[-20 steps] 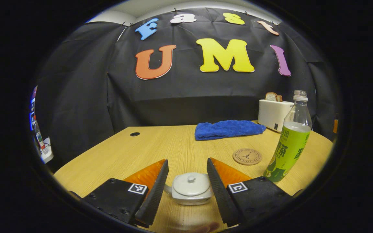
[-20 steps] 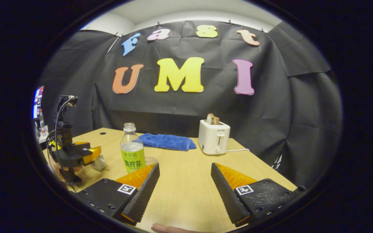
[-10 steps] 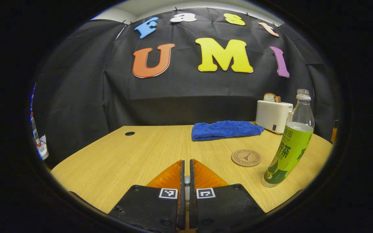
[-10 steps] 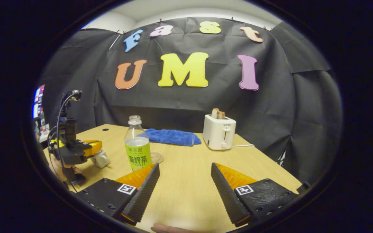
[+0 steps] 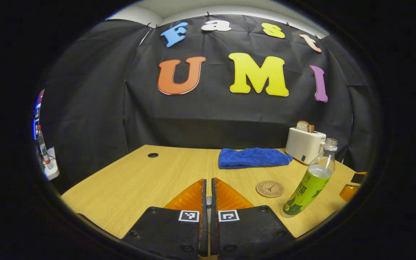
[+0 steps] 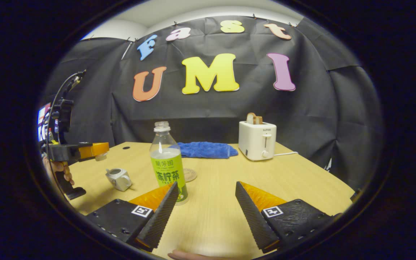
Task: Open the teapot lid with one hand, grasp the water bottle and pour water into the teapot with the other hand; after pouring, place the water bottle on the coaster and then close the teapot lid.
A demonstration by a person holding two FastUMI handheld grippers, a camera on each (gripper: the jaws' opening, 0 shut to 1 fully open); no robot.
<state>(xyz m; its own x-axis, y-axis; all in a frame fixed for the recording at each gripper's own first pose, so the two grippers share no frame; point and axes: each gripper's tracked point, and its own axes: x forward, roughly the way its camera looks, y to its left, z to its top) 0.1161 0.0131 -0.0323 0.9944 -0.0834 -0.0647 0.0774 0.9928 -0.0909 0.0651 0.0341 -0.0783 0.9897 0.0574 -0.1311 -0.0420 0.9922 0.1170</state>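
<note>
Black-draped booth, light wood table [image 6: 229, 202] with a white toaster [image 6: 258, 140] holding a bread slice and a folded blue towel [image 6: 208, 149] at the back, both well clear of the work area. Teapot [image 6: 118, 178] sits lidless on the table's left side in the right gripper view, opening exposed. Left gripper [image 6: 96, 150] is raised above and behind it, fingers closed on the small pale lid [image 6: 101, 156]; in the left gripper view the same gripper [image 5: 208, 196] shows fingers pressed together with only a sliver between them, what they pinch hardly visible there. Holding the lid up and off to the side looks deliberate: keeps the opening free for the pour. Water bottle [image 6: 167, 166] stands upright, uncapped, partly full, between teapot and right gripper [image 6: 206, 202], just ahead of the left finger. Right gripper fingers spread wide, nothing between them, apparently lining up to take the bottle. Round coaster [image 5: 269, 189] lies bare just behind the bottle, close enough for an easy set-down after pouring.
</note>
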